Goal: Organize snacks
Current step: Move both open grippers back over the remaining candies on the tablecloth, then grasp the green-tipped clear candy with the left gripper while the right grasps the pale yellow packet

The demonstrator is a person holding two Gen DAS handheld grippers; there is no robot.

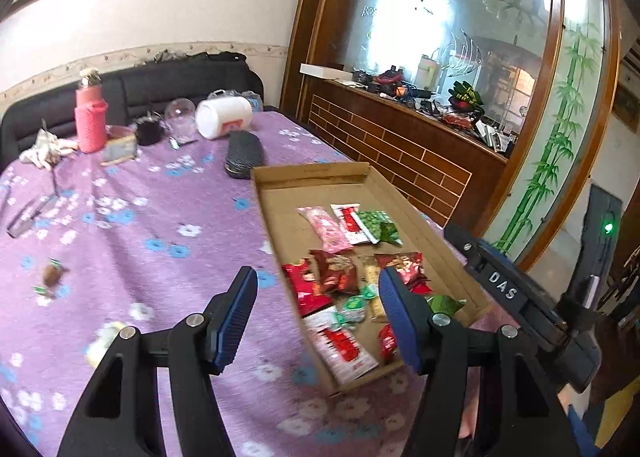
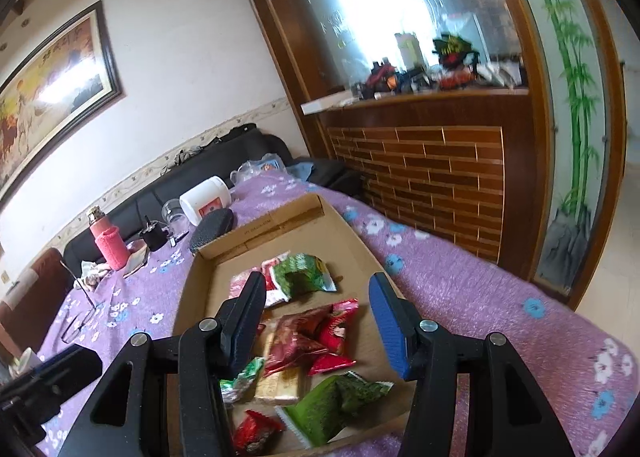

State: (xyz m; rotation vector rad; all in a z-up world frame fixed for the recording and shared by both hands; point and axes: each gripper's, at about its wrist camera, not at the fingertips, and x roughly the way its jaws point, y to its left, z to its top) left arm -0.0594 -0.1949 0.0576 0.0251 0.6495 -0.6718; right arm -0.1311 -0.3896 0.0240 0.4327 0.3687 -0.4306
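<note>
- Snack packets (image 1: 336, 277) lay loose in a shallow cardboard tray (image 1: 308, 173) on the purple flowered tablecloth (image 1: 132, 225).
- Left gripper (image 1: 318, 317) hung tilted downward over the tray's near left edge, its jaws parted with nothing between them.
- Right gripper (image 2: 318, 317) pointed down into the tray above red and green packets (image 2: 316, 331), its jaws likewise apart and gripping nothing.
- One stray wrapped sweet (image 1: 52, 275) lay on the cloth, well apart from the tray.
</note>
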